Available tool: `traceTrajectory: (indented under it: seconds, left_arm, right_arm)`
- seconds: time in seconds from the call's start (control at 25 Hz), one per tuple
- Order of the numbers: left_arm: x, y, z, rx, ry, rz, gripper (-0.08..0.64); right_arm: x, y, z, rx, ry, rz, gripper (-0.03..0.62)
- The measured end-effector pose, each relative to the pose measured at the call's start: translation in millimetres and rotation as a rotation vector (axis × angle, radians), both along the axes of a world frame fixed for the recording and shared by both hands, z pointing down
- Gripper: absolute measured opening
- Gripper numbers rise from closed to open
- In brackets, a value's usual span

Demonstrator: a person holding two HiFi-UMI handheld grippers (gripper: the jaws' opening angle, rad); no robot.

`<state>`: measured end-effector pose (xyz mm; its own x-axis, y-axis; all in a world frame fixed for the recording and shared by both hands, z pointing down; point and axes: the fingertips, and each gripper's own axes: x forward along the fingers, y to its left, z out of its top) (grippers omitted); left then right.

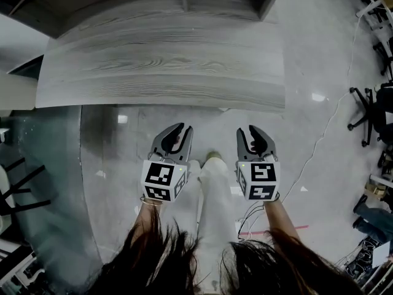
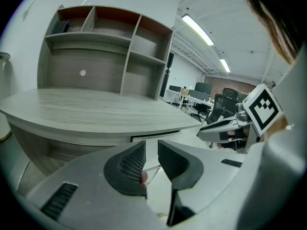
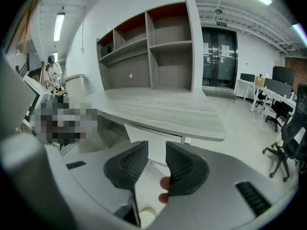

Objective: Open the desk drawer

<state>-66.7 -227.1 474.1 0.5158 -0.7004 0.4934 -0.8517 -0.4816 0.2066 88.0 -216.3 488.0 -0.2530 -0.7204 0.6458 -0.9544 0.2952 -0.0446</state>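
Drawer: a white front panel under the front edge of the table, closed. It also shows as a pale strip below the table lip in the left gripper view. From the head view it is hidden beneath the table top. No handle or pull can be made out in any view.

Left gripper: jaws a narrow gap apart, nothing between them; it is aimed at the drawer front but well short of it. Right gripper: the same state, slightly parted and empty, just beside the left and also clear of the table edge. The task appears to be at the approach step, with no contact yet.

Risks, as judged:
- With no visible handle, the pads may have only a thin lip or a smooth face to bite on, so they could slip off on the pull.
- The overhanging top blocks the head view, so the grasp point must be found through the gripper views alone.
- If both grippers pull unevenly, the drawer could rack and jam.
- The person's legs stand in line with the drawer's travel and may limit how far it opens.

Surroundings: a shelf unit stands at the back of the table. Office chairs and a floor cable lie off to the right, well apart from the drawer and not in the way.
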Motion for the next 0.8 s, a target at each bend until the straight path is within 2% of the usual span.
traceTrajectory:
  seconds: [0.8]
  left_arm:
    - [-8, -22, 58, -0.012, -0.028, 0.035, 0.08]
  right_arm:
    - [-4, -13, 70, -0.079, -0.024, 0.019, 0.153]
